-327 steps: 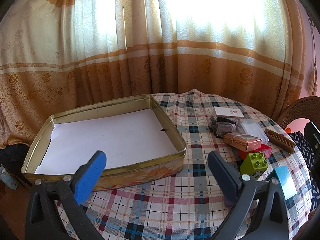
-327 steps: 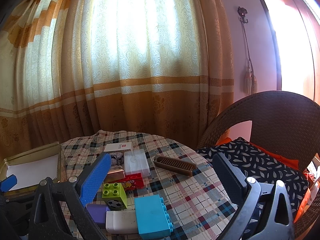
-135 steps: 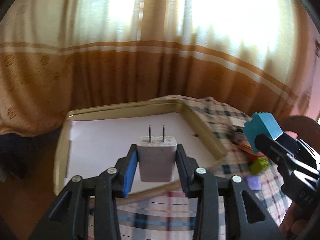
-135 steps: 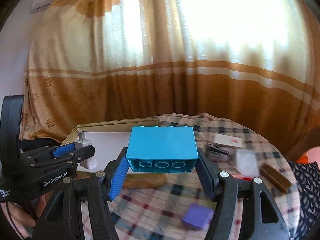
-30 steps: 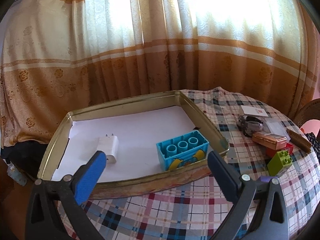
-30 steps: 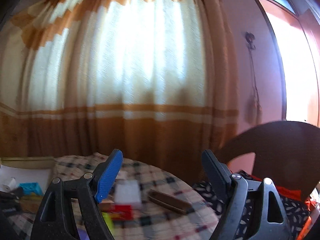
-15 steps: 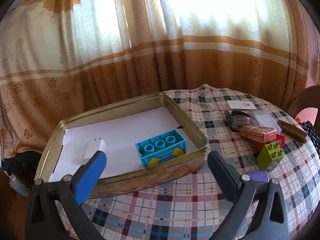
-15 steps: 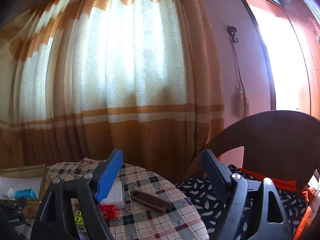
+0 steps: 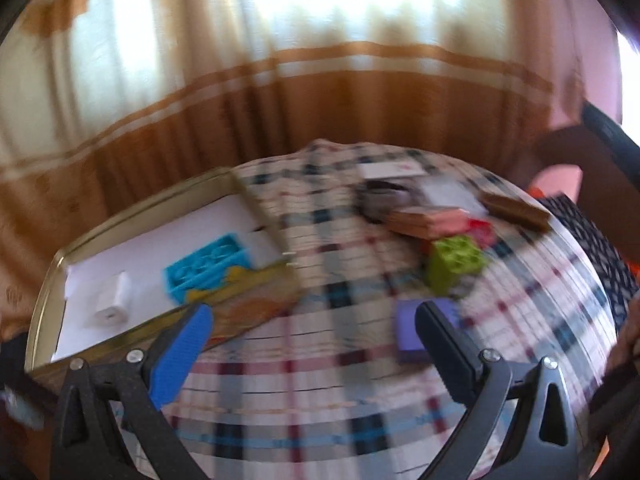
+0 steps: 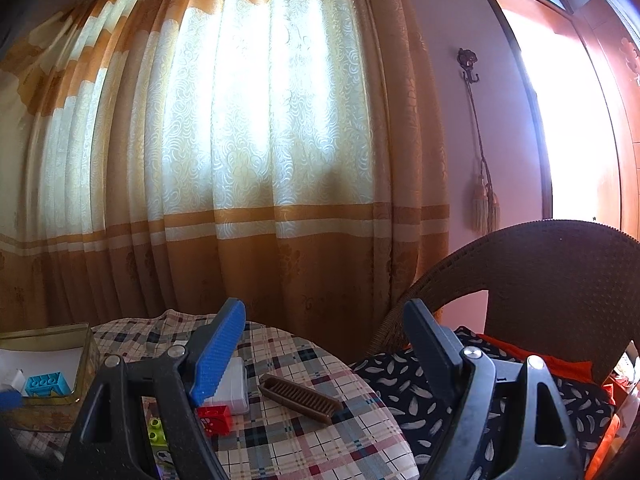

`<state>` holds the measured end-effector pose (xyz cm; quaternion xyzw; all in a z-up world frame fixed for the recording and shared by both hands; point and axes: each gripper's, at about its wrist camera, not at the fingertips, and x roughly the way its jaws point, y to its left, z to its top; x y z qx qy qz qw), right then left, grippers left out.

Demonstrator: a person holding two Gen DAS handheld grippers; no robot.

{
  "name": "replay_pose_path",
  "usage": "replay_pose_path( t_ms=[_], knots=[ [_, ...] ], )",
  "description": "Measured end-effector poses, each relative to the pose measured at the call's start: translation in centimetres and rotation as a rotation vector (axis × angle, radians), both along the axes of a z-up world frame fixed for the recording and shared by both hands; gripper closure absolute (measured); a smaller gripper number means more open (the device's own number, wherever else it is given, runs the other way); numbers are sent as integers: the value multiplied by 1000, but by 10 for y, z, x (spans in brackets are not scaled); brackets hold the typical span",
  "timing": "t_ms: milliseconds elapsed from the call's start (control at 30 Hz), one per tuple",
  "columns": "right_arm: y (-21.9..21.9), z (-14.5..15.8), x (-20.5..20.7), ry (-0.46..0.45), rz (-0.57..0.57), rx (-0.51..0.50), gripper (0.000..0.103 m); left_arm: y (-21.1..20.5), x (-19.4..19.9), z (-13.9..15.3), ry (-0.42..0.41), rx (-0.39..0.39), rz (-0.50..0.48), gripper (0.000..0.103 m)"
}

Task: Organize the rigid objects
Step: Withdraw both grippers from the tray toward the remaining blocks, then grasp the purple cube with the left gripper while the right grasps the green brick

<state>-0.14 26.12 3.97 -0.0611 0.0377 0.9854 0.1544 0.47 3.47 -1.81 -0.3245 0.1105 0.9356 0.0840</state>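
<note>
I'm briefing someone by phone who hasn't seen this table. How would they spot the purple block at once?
Start at the gold tin tray on the checked tablecloth, then look right. The purple block lies flat there, alone, nearer the camera than the green brick. It is the only purple piece.

Right gripper [image 10: 320,344] gapes empty above brown comb [image 10: 300,398] on checked table [image 10: 320,452].

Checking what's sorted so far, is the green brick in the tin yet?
No, the green brick sits on the tablecloth, outside the tin.
</note>
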Motion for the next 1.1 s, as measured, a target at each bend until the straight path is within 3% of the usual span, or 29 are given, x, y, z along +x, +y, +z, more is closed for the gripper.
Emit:
replay_pose_path(
  t_ms=[100,367,433,633,767,933,1100],
  knots=[
    [1,0,-1,-2,4,-3,20,19,0,-7,-50,-46,-72,0],
    [4,-1,-3,-12,6,-21,20,43,-7,-24,-189,-31,-152,1],
    [4,-1,-3,-13,7,-19,20,47,-10,-30,-220,-58,-143,12],
    [3,-3,-7,-32,13,-12,20,32,-20,-35,-305,73,-127,14],
    [3,-3,-10,-50,15,-13,20,31,-19,-34,-305,86,-113,17],
    [0,-5,-14,-70,24,-3,20,23,-23,-29,-282,111,-88,62],
    [-5,-7,-21,-109,46,14,20,15,-20,-27,-279,151,-93,64]
  ],
)
